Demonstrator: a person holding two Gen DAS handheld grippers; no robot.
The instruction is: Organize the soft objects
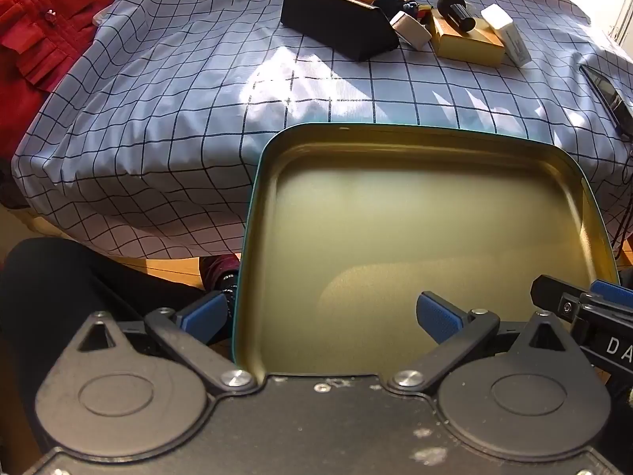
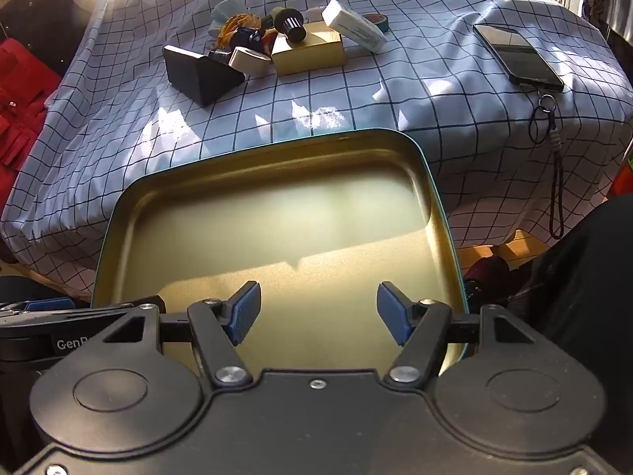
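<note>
Above the checked cloth (image 2: 395, 91), an empty tin (image 2: 277, 217)

I see my left claw (image 1: 322, 316) and right claw (image 2: 318, 312) with matte black bodies, round hinge covers, silver screws, blue ribbed pads (image 2: 245, 312), and white letters on the side.

Phone (image 2: 518, 57) with lanyard on checked tablecloth (image 2: 395, 91); black triangular case (image 2: 199, 73); red fabric (image 1: 35, 39) beside.
</note>
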